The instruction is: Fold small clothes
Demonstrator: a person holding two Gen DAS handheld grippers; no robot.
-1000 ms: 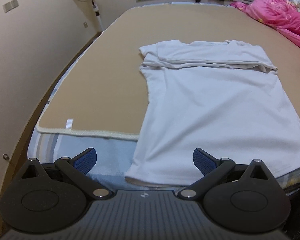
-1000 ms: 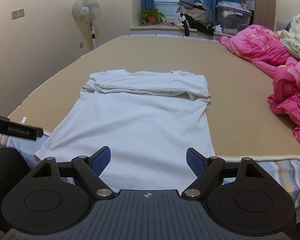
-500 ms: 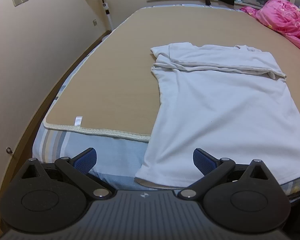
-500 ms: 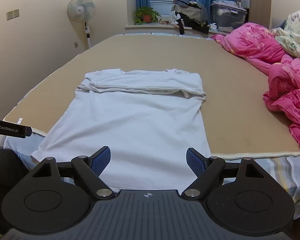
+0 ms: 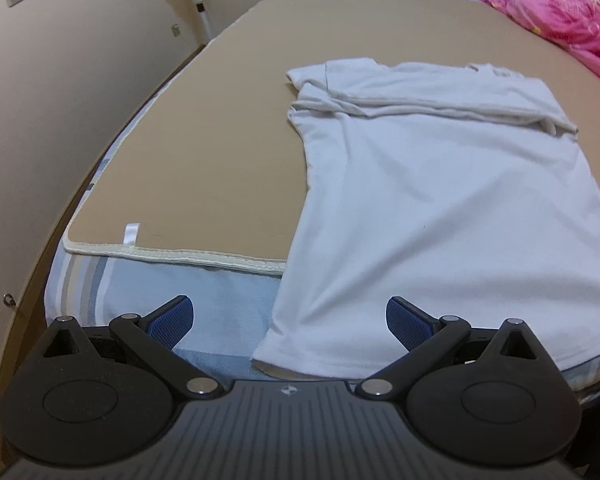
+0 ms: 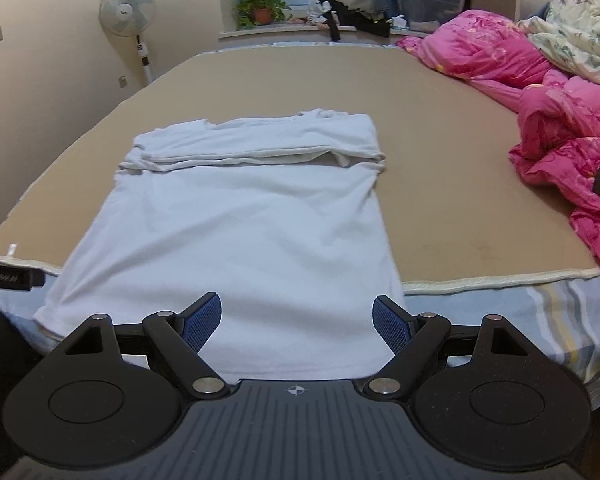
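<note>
A white T-shirt point(image 5: 432, 208) lies flat on a tan mat point(image 5: 204, 152) on the bed, its top part and sleeves folded down in a band at the far end; it also shows in the right wrist view point(image 6: 240, 216). Its hem hangs over the mat's near edge. My left gripper point(image 5: 290, 318) is open and empty, just above the hem's near left corner. My right gripper point(image 6: 298, 318) is open and empty, over the hem's near right part. The left gripper's side point(image 6: 12, 278) shows at the left edge of the right wrist view.
Pink quilts point(image 6: 560, 128) are heaped on the bed's right side. A standing fan point(image 6: 130, 16) stands by the left wall. A windowsill with a plant point(image 6: 260, 10), bags and a bin lies beyond the bed. A striped sheet point(image 5: 84, 280) shows at the near edge.
Both grippers have shifted slightly; the left view has drawn a little closer to the hem's left corner. The shirt has not moved. Both grippers stay open.
</note>
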